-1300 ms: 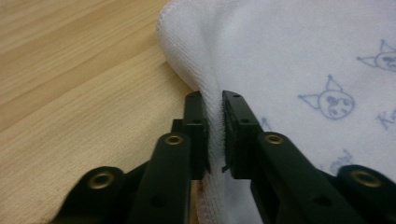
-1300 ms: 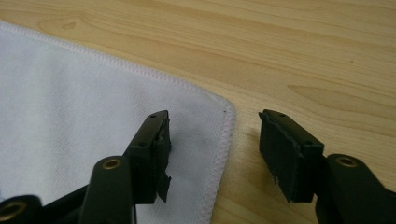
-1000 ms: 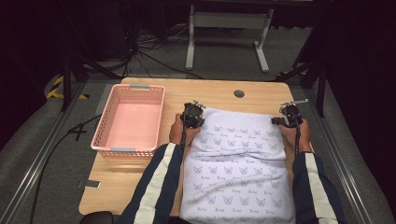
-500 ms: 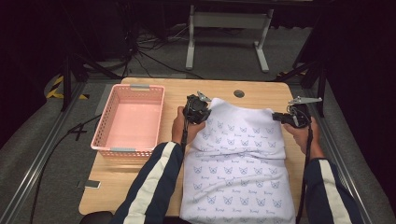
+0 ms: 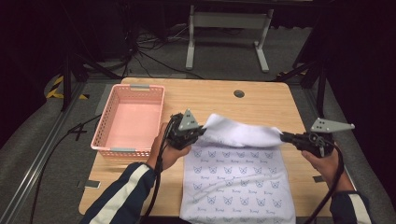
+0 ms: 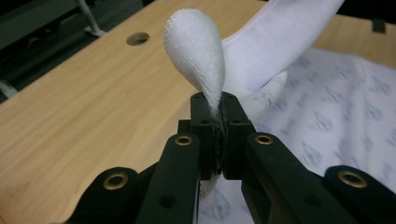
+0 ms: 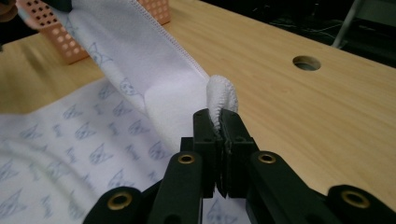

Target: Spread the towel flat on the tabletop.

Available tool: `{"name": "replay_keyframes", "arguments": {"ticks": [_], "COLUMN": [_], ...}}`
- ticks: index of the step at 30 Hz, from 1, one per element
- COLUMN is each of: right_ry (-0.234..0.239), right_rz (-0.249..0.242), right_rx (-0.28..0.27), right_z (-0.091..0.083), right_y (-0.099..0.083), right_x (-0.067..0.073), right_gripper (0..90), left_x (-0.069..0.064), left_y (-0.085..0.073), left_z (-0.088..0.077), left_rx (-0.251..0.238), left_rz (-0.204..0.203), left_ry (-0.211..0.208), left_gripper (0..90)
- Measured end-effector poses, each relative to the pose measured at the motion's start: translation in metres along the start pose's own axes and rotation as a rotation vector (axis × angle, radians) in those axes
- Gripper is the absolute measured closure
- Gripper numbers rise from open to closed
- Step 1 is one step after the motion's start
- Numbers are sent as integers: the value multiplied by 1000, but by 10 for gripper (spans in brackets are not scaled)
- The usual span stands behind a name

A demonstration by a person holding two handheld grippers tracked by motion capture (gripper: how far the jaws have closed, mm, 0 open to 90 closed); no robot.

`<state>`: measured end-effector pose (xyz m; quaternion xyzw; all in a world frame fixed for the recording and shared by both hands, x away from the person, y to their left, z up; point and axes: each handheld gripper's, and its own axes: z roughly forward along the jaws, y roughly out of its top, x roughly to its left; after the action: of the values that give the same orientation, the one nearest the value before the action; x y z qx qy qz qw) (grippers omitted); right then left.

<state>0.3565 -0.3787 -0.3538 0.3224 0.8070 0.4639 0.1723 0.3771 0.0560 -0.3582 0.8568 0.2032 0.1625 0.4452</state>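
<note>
High view: left gripper [image 5: 198, 132] and right gripper [image 5: 286, 137] each pinch a far corner of the cloth [image 5: 238, 182], raised off the table [image 5: 210, 95] with the far hem stretched between them. Left gripper view has the jaws clamped on a bunched corner that puffs up at 12 o'clock; right gripper view has the same, jaws closed tight on a small wad of hem [image 7: 222, 100].

The cloth lies at the near middle of the table, its near end hanging off the table's edge at 6 o'clock. The step in hand looks like a fold: far edge lifted, ready to come toward 6 o'clock. Next move, I judge, calls for both hands to travel together, level, keeping the hem taut so the corners land square on the near ones.

A pink basket [image 5: 128, 121] sits at 9 o'clock from the left gripper, near it, so little room to swing that way. Bare wood lies open toward 12 o'clock; the table's right edge is close by the right hand [image 5: 322, 161].
</note>
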Motion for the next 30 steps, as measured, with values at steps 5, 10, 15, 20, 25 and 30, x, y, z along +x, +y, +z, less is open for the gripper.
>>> {"name": "replay_keyframes", "arguments": {"ticks": [5, 10, 15, 20, 25, 30], "right_ry": [109, 210, 219, 165, 33, -67], "right_rz": [-43, -84, -99, -83, -84, -71], "right_rx": [52, 203, 358, 367, 343, 327], "right_z": [-9, -5, 9, 19, 36, 56], "right_y": [-30, -71, -96, -97, -88, -76], "right_x": [30, 57, 69, 64, 45, 15], "right_gripper": [861, 860, 859, 860, 862, 862], "left_x": [-34, -66, -74, -60, -35, -6], "left_y": [-46, -80, -93, -86, -64, -47], "left_z": [-11, 1, 25, 41, 77, 105], "left_rx": [54, 199, 299, 302, 326, 355], "left_rz": [17, 67, 85, 72, 101, 84], "left_ry": [-112, -188, -162, -102, 41, 119], "left_gripper": [863, 863, 863, 865, 867, 867]}}
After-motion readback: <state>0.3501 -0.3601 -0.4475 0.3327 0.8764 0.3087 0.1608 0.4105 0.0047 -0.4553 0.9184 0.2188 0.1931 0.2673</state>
